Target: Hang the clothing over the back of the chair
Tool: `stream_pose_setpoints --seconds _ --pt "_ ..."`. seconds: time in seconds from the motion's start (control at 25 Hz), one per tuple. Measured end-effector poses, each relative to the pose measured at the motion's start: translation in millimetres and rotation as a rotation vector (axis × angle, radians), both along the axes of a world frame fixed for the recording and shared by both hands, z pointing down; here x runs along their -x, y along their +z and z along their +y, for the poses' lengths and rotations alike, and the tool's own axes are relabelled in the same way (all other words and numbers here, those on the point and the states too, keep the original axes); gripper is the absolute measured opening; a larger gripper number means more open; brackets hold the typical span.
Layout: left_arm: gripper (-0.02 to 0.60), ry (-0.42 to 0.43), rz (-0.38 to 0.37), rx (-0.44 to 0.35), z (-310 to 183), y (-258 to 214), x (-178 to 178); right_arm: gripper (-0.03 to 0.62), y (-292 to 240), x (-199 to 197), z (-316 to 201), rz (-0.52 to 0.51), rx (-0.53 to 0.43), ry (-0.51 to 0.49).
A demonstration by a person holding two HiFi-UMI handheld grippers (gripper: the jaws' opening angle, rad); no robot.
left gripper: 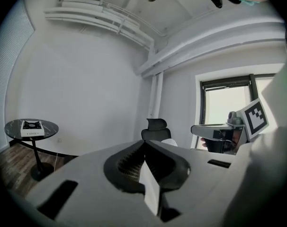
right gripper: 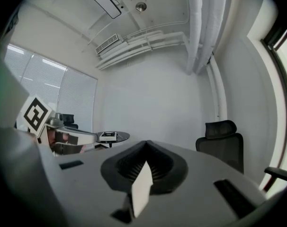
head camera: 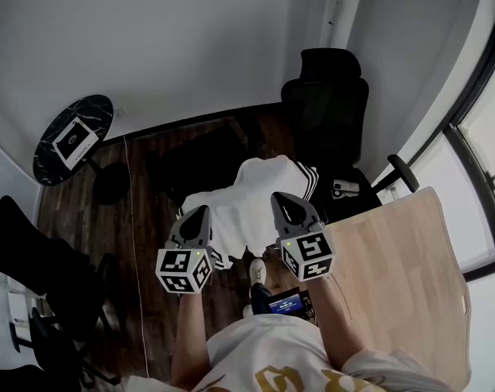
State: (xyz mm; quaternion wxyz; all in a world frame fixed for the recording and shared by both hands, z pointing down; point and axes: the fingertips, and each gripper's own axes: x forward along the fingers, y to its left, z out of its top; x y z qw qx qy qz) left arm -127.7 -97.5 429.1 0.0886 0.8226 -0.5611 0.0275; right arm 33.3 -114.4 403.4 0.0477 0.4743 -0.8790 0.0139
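Here, clothing (head camera: 249,207) within both hand-held grippers (head camera: 200,212) (head camera: 283,201)

Grey left gripper (head camera: 202,212) and right gripper (head camera: 280,198) carry 2 black-and-white marker cubes (head camera: 183,270); white shirt (head camera: 264,354), gold print.

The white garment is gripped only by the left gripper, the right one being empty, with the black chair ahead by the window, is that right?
Not quite: the right gripper is not empty. The right gripper view shows the white garment pinched in its shut jaws, just as the left gripper pinches it. The black chair does stand ahead by the window.
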Motion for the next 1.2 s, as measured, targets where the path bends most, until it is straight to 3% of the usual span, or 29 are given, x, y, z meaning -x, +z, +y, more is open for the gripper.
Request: stream_pose_setpoints --seconds 0.48,1.2 --pt "0.020 -0.003 -0.037 0.011 13 13 3 0.011 24 10 13 0.013 0.051 -0.021" --pt "0.020 -0.024 -0.012 0.013 10 14 16 0.011 22 8 16 0.027 0.045 -0.036"
